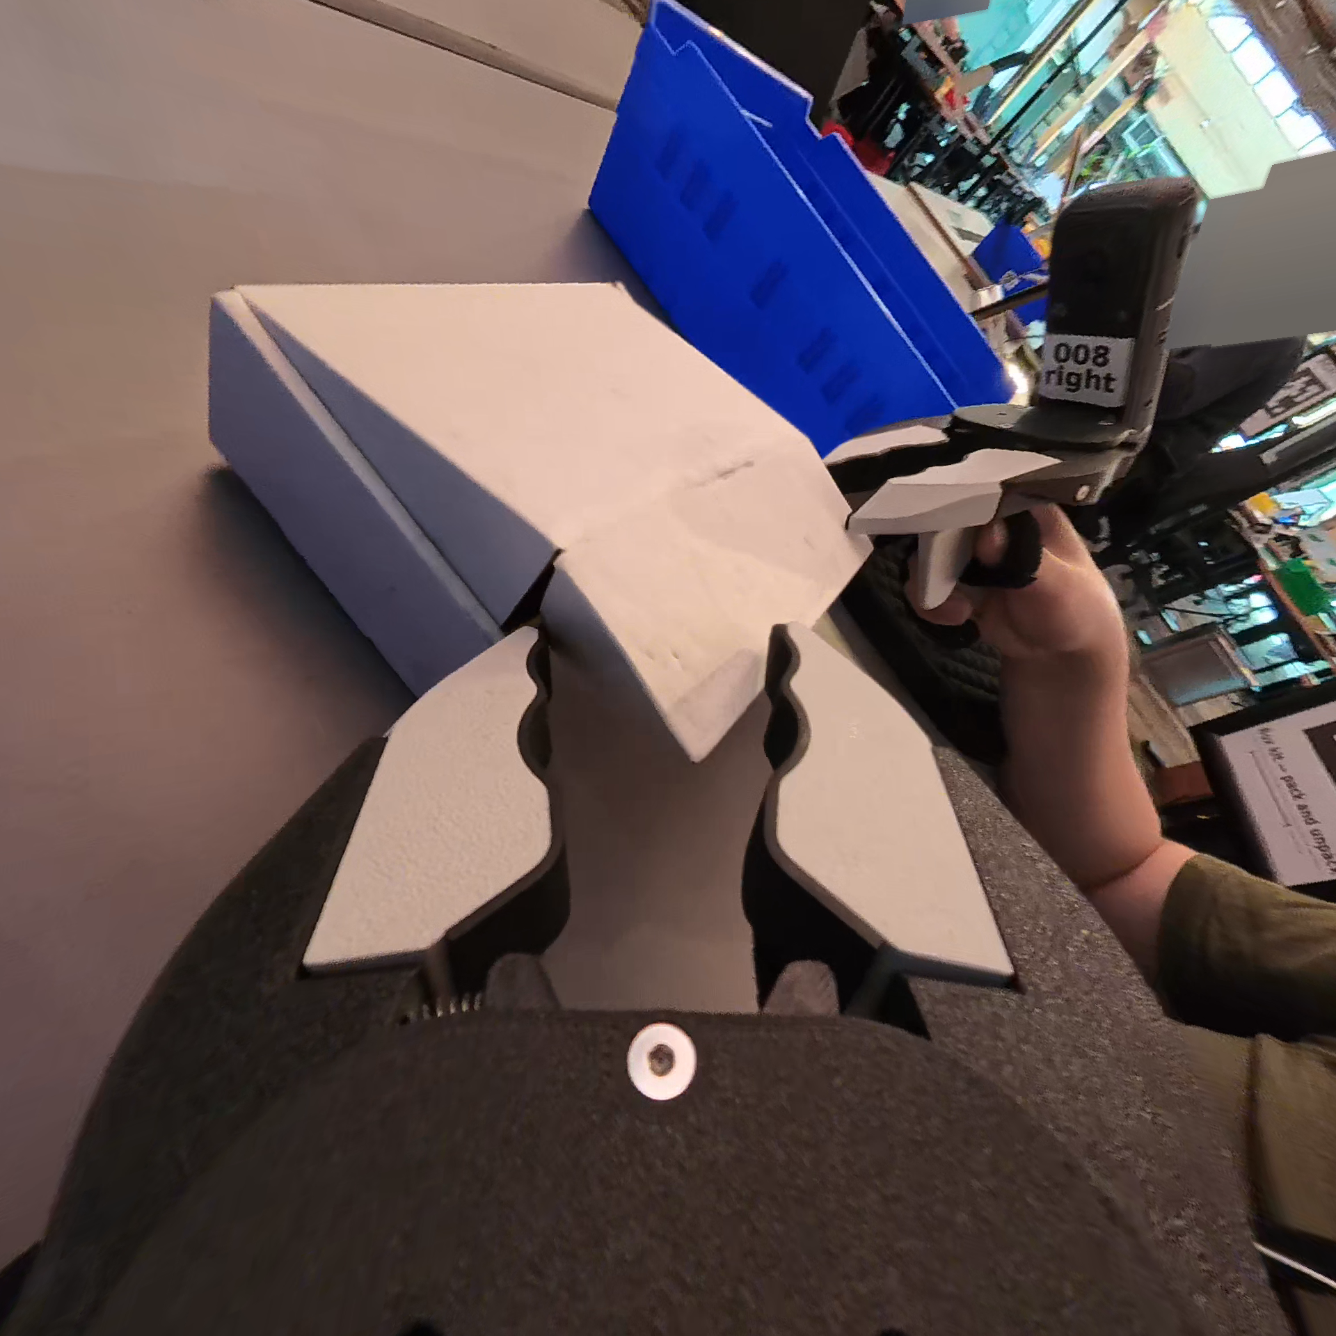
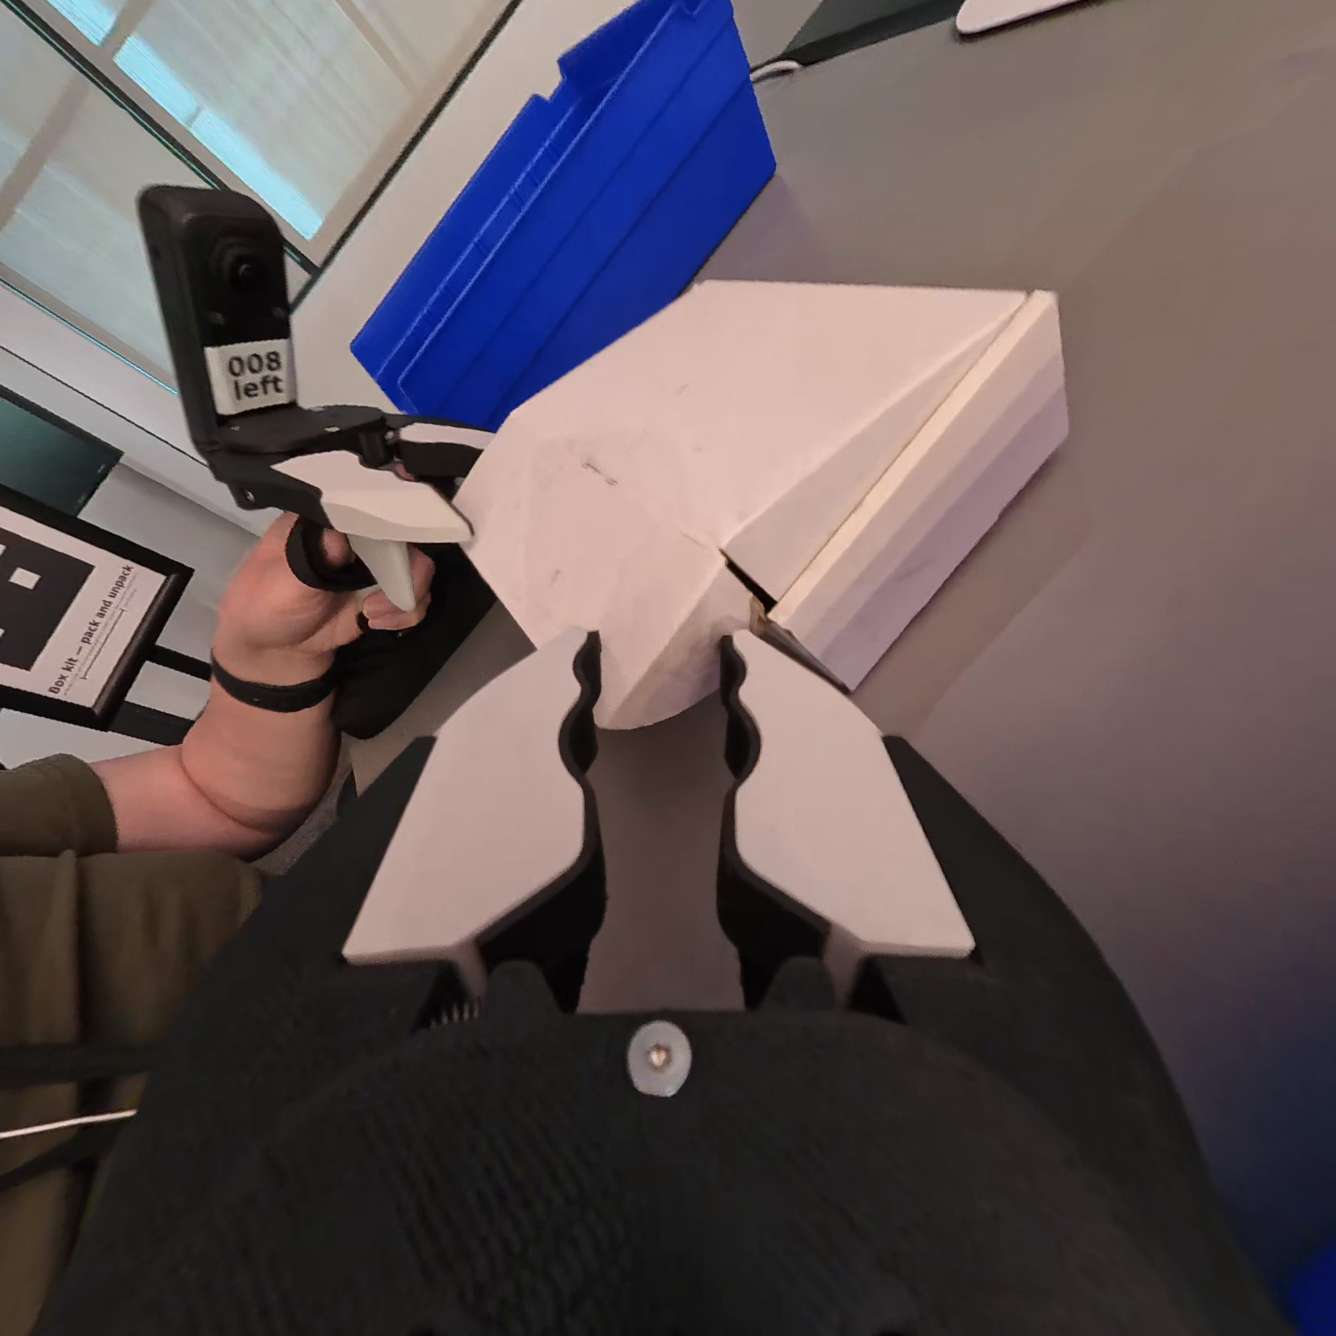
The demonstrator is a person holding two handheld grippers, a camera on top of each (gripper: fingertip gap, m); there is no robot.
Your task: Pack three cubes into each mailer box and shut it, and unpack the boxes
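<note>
A white mailer box (image 1: 347,463) lies on the grey table, its lid (image 1: 549,405) tilted up a little at the front. The lid's front flap (image 1: 679,672) hangs down between the fingers of my left gripper (image 1: 661,643), whose jaws stand wide apart. In the right wrist view the same box (image 2: 940,506) and flap (image 2: 651,651) sit between the fingers of my right gripper (image 2: 658,643), also apart. Each gripper shows in the other's view, at the lid's far front corner: the right one (image 1: 889,481) and the left one (image 2: 434,477). No cubes are visible; the box's inside is hidden.
A blue plastic bin (image 1: 781,238) stands just behind the box, and also shows in the right wrist view (image 2: 578,238). A framed sign with a black-and-white marker (image 2: 65,622) stands beside the person's arm. A dark quilted object (image 1: 932,665) lies under the right hand.
</note>
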